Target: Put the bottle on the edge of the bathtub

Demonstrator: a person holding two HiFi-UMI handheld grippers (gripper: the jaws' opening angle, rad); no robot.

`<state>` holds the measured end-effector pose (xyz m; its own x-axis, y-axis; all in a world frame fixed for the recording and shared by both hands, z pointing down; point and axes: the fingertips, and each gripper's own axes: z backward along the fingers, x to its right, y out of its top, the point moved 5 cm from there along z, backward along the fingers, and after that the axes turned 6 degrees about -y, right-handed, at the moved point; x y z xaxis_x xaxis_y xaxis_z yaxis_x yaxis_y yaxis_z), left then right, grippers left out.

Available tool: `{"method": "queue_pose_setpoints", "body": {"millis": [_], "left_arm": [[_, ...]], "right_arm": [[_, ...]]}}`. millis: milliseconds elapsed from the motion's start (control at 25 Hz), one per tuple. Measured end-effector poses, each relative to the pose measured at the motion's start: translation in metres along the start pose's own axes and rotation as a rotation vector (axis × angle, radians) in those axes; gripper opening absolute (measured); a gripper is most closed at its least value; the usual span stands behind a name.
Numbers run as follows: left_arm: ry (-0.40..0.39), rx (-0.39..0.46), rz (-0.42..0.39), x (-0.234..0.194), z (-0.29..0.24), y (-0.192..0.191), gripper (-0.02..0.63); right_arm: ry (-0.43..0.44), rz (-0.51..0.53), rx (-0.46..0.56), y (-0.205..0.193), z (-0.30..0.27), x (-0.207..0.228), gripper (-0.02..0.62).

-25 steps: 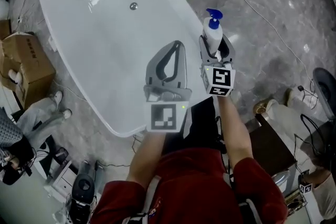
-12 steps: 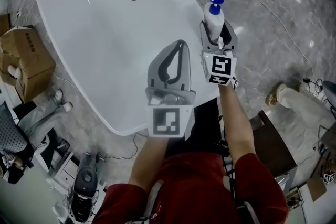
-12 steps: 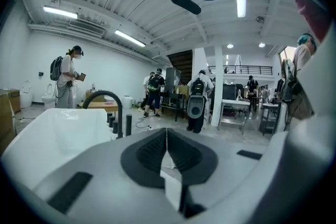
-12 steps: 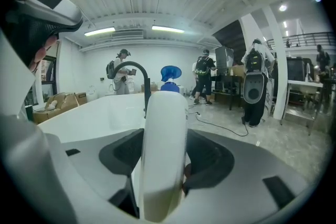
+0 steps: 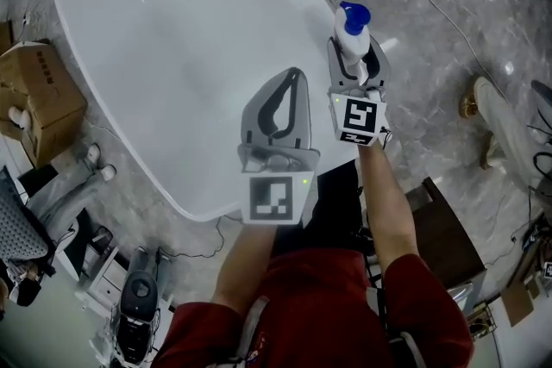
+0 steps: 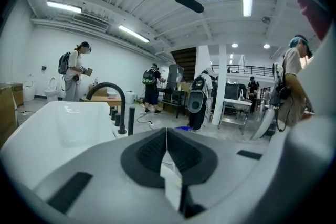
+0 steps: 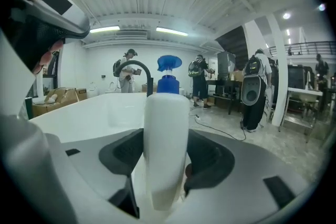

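While the left hand-held gripper hangs empty over the bathtub, jaws pressed together, the right hand-held gripper clamps the bottle upright just beside the tub's edge, probably so it can stand there.

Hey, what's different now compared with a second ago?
Hardly anything. The right gripper still clamps the bottle at the rim of the bathtub. The left gripper stays shut and empty over it. Nothing was picked up or released; only the head view drifted slightly.
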<state>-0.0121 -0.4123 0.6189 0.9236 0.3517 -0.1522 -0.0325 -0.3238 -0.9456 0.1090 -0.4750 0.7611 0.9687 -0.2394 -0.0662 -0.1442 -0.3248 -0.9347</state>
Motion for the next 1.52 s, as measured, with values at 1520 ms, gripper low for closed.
{"method": "queue_pose_setpoints", "body": {"millis": [1520], "left_arm": [[-0.037,0.091,-0.039,0.032,0.031,0.046,0.017]], "right_arm": [[0.038,-0.035,-0.131,-0.007,0.05,0.01,0.348]]}}
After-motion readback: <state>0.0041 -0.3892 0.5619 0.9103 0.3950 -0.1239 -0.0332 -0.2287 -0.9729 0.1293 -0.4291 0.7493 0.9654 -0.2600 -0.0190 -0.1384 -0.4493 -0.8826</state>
